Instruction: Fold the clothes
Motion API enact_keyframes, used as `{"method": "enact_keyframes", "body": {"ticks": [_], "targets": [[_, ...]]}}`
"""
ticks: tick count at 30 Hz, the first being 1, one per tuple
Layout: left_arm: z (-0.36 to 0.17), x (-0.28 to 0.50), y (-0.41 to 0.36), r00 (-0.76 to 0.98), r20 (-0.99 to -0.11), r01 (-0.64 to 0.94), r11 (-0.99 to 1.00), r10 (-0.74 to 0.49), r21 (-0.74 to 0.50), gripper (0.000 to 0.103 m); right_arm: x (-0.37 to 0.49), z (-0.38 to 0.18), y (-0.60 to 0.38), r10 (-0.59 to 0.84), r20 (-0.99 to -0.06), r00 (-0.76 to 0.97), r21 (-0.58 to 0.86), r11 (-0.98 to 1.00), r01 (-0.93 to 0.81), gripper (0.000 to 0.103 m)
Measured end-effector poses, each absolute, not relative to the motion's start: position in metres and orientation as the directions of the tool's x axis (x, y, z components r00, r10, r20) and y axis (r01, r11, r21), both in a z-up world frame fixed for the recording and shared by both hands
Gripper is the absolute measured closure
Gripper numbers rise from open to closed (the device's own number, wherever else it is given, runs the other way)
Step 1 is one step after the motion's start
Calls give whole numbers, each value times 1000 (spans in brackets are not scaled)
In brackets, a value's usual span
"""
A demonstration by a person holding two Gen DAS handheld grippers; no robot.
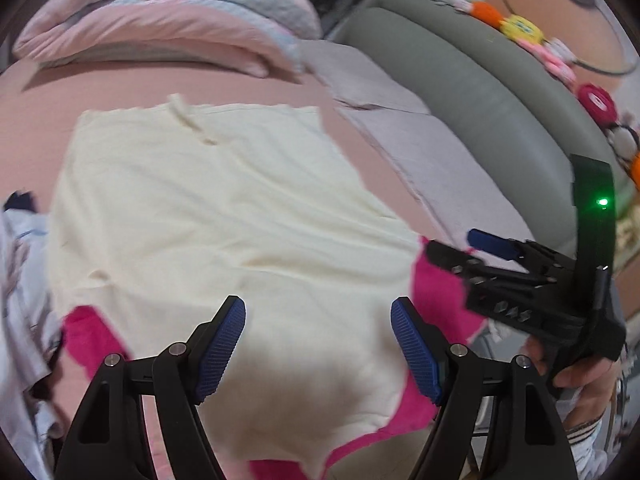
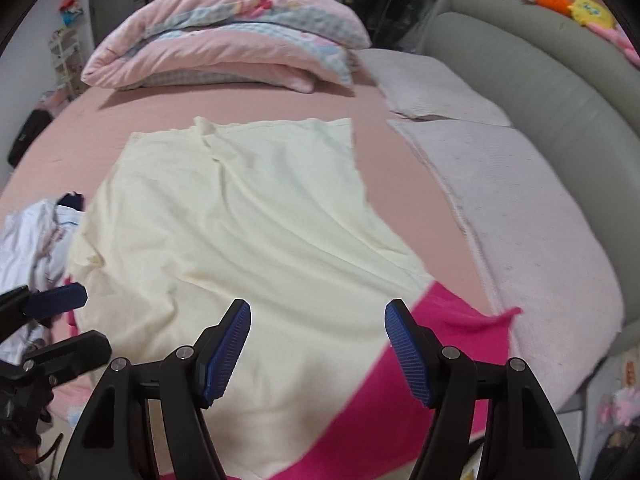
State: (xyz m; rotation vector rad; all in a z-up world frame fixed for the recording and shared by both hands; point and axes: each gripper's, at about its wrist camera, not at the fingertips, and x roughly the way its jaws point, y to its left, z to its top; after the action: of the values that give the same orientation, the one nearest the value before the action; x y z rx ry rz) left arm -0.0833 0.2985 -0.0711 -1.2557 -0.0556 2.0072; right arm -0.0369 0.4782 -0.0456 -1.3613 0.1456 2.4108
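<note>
One cream garment (image 2: 240,232) with pink sleeves, one white clothes heap (image 2: 32,236), one folded quilt (image 2: 228,40), two tools: left (image 1: 318,344), right (image 2: 318,346).

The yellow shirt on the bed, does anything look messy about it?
A bit. The cream-yellow garment lies mostly flat, but its left edge is bunched up, and a crease runs down from the far edge. Its pink part hangs over the bed's edge.
</note>
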Motion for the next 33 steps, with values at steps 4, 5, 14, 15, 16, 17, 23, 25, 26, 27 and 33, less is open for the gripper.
{"method": "enact_keyframes", "body": {"ticks": [4, 5, 14, 15, 16, 17, 23, 25, 26, 27, 33], "targets": [[-75, -91, 268, -286, -764, -510, -767, 578, -389, 29, -52, -44, 466, 187, -846, -498, -36, -954, -297, 34], [-76, -92, 259, -296, -761, -495, -774, 577, -394, 29, -55, -44, 462, 172, -846, -505, -27, -959, -282, 34], [-89, -93, 205, -363, -741, -404, -812, 565, -422, 29, -66, -45, 398, 120, -835, -536, -20, -982, -189, 34], [-91, -93, 200, -387, -740, -367, -829, 549, -423, 29, -66, -46, 393, 111, -833, -541, -12, -983, -183, 34], [-95, -94, 195, -391, -741, -358, -832, 547, -425, 29, -65, -48, 384, 99, -833, -544, -6, -985, -170, 34], [-99, -95, 190, -390, -742, -347, -834, 545, -429, 29, -66, -51, 375, 87, -835, -543, -6, -989, -149, 34], [-120, -100, 165, -377, -735, -283, -826, 563, -488, 29, -68, -70, 325, 76, -843, -533, -66, -997, -37, 34], [-125, -100, 161, -389, -731, -279, -828, 561, -487, 29, -71, -76, 315, 77, -848, -525, -77, -997, -22, 34], [-129, -101, 161, -387, -735, -273, -831, 557, -485, 29, -73, -80, 312, 80, -850, -521, -80, -997, -23, 34], [-133, -102, 160, -385, -739, -268, -833, 552, -483, 29, -75, -83, 309, 83, -852, -518, -83, -996, -24, 34], [-155, -108, 155, -372, -764, -232, -850, 527, -473, 29, -83, -106, 292, 71, -873, -482, -79, -997, -4, 34]]}}
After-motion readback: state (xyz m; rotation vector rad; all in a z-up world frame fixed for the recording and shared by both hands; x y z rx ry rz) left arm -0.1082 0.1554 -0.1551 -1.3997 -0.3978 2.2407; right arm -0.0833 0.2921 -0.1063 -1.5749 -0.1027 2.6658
